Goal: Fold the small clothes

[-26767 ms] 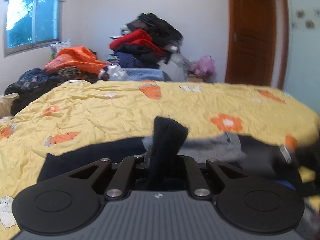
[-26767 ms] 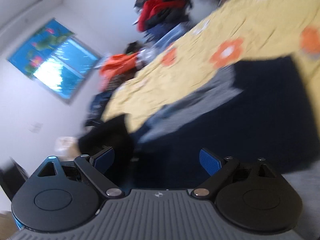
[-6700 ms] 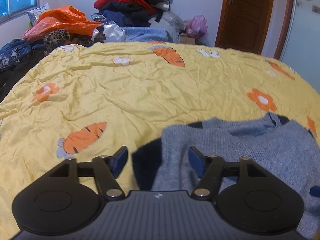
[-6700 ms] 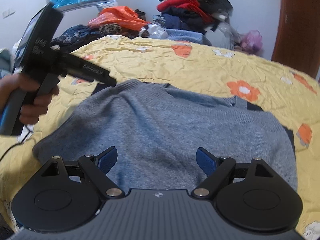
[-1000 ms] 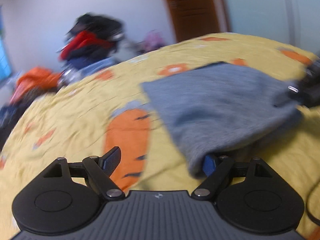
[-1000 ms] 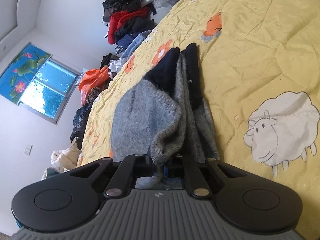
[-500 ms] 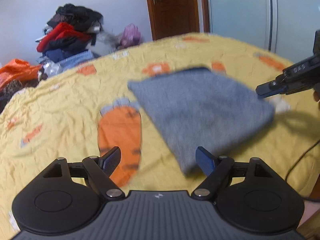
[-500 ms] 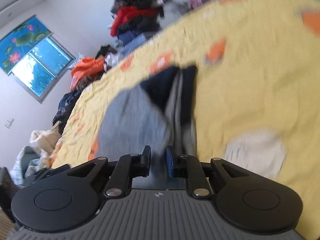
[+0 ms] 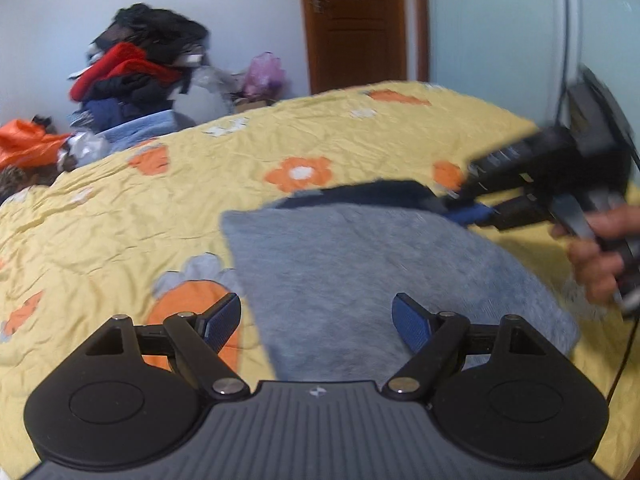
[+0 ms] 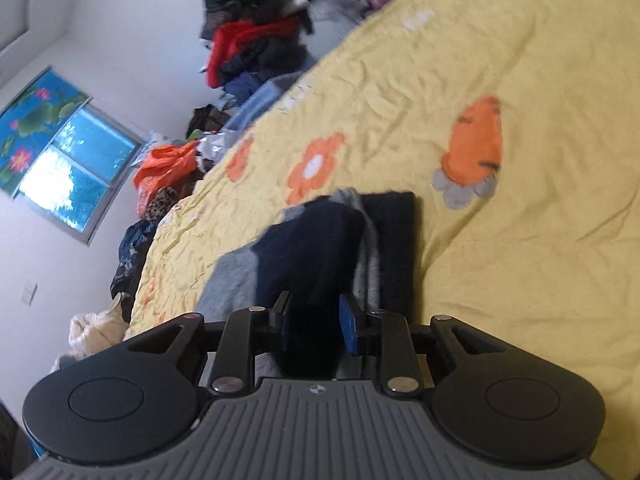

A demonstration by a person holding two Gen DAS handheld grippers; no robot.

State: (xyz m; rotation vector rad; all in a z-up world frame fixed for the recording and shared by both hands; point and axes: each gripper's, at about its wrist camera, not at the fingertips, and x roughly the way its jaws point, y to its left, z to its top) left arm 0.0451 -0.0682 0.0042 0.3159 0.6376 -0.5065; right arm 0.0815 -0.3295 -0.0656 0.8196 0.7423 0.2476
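The folded grey sweater (image 9: 360, 268) with navy trim lies on the yellow bedspread (image 9: 120, 208). My left gripper (image 9: 316, 316) is open and empty, hovering over the sweater's near edge. My right gripper (image 10: 314, 322) is partly open, its blue pads on either side of the sweater's navy part (image 10: 316, 248) without clamping it. In the left wrist view the right gripper (image 9: 476, 210) reaches in from the right, held by a hand, its tips at the sweater's far right edge.
A pile of clothes (image 9: 132, 76) and an orange bag (image 9: 28, 146) sit beyond the bed's far side. A brown door (image 9: 356, 24) stands behind. A window (image 10: 68, 184) is on the left wall.
My right gripper has opened and let go of the sweater's fold. My left gripper stayed open and drew closer over the sweater, which now lies flat.
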